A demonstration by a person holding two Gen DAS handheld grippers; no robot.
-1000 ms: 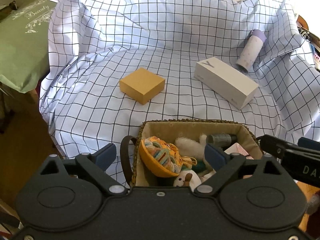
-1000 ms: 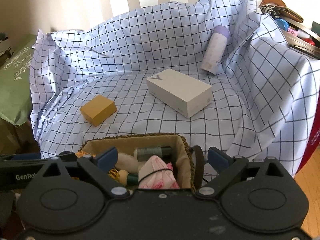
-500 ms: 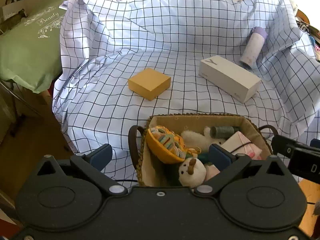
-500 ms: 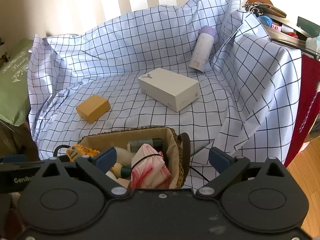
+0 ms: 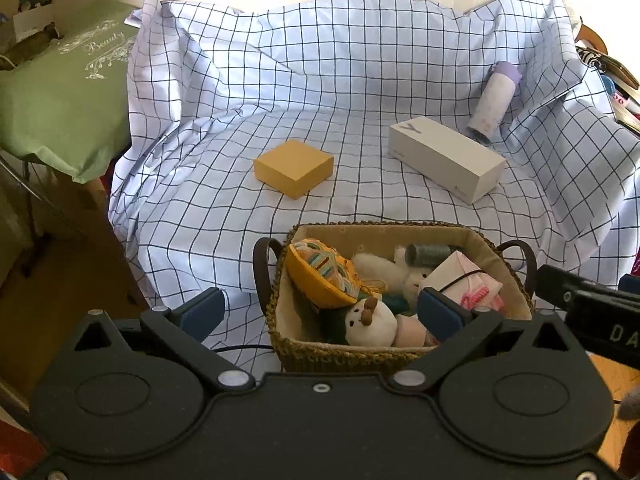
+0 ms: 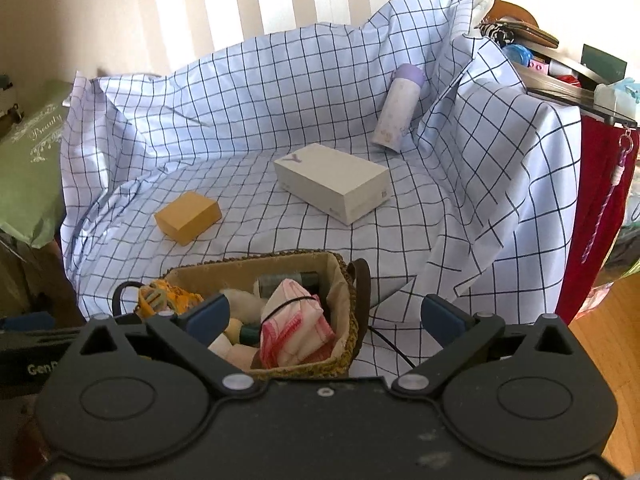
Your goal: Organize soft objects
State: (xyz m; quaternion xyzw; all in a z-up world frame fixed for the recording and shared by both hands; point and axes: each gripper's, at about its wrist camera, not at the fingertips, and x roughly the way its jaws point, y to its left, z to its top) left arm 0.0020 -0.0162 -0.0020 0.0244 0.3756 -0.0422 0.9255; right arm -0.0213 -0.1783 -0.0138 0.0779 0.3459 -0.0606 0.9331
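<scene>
Checked cloth (image 5: 360,128), one basket (image 5: 496,248), two boxes, one bottle (image 5: 494,100)

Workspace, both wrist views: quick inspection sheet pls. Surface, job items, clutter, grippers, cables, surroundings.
Surface: blue checked cloth, rumpled, draped up at back and sides.
Job's things: woven basket at near edge holds yellow knit piece, snowman plush, white plush, pink-and-white pouch, grey roll.
Clutter: yellow box, white box, purple-capped bottle leaning on the cloth.
Grippers: left gripper open, empty; right gripper open, empty.
Cables: thin black cable beside basket.
Surroundings: green bag at left; cluttered shelf at right.
</scene>
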